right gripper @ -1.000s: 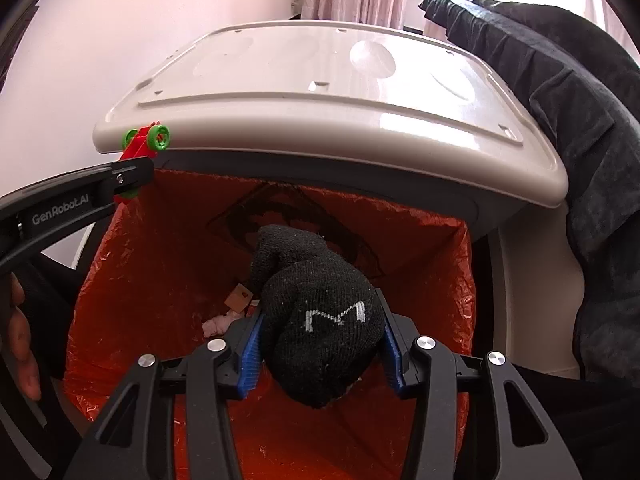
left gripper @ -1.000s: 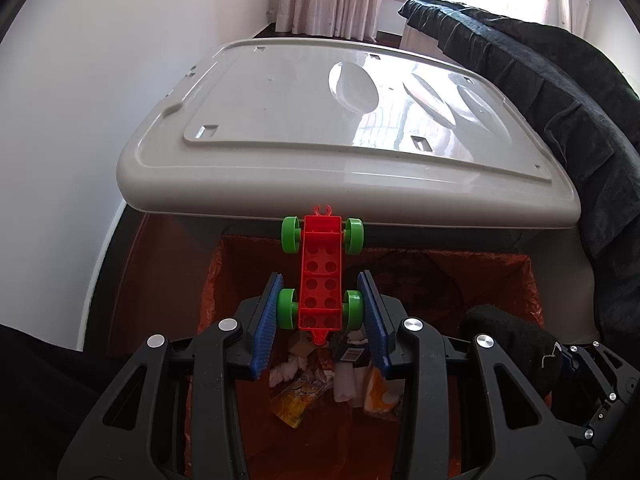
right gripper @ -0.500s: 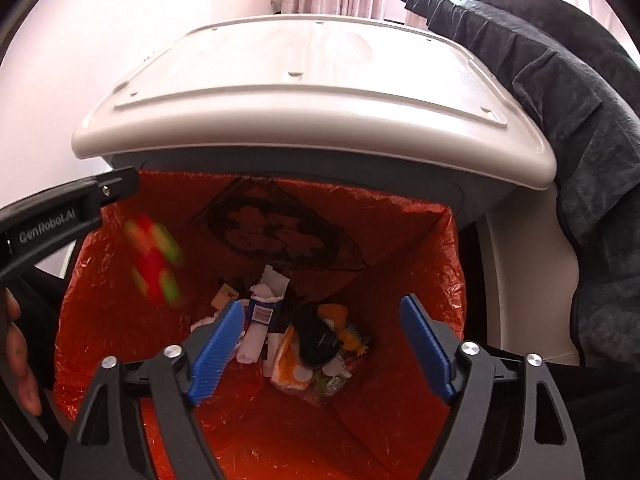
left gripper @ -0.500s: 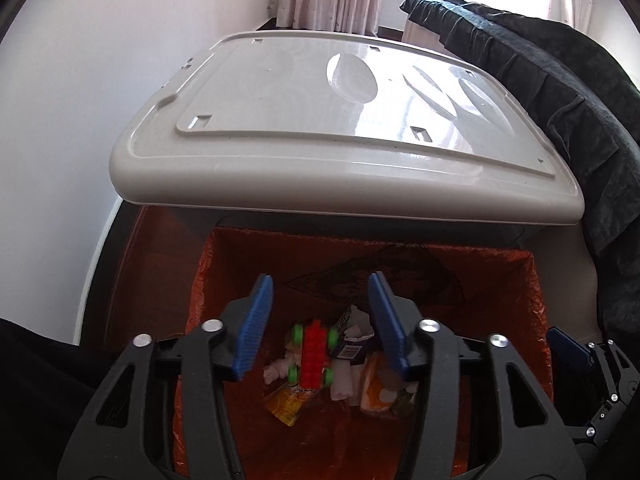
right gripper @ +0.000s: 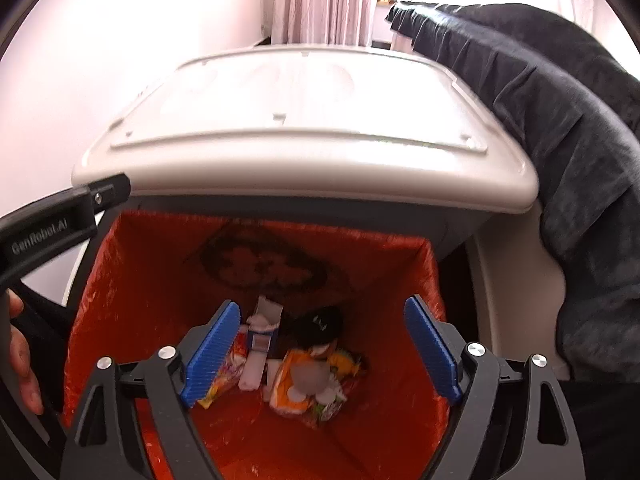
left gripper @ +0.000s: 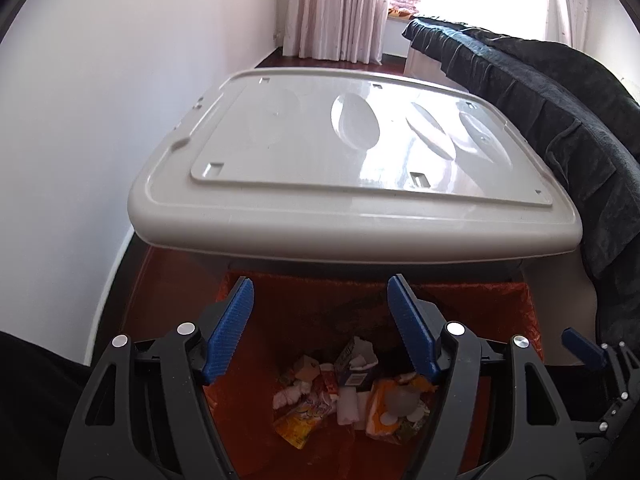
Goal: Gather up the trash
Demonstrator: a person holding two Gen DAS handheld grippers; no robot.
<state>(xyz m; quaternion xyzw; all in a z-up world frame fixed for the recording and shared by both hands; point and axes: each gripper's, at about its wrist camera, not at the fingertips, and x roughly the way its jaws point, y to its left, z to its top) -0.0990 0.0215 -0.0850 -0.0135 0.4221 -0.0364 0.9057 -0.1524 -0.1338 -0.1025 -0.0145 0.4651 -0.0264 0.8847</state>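
An open bin with an orange liner (left gripper: 304, 312) (right gripper: 140, 280) lies below both grippers, its grey lid (left gripper: 340, 184) (right gripper: 304, 140) swung up behind. Wrappers and cartons (left gripper: 352, 392) (right gripper: 304, 376) lie at the bottom, with a black knitted glove (right gripper: 320, 324) on top of them. My left gripper (left gripper: 320, 292) hangs over the opening, its jaws opening with nothing between them. My right gripper (right gripper: 322, 312) does the same, wider and empty. No red toy car shows in either view.
A dark blanket (left gripper: 560, 120) (right gripper: 560, 140) drapes over furniture right of the bin. A white wall (left gripper: 100, 120) runs along the left and curtains (left gripper: 332, 8) hang at the back. A person's hand (right gripper: 20, 360) sits at the left edge.
The left gripper let go of a red toy car and the right let go of the black glove. Both dropped into the bin, and both pairs of jaws spread wider.
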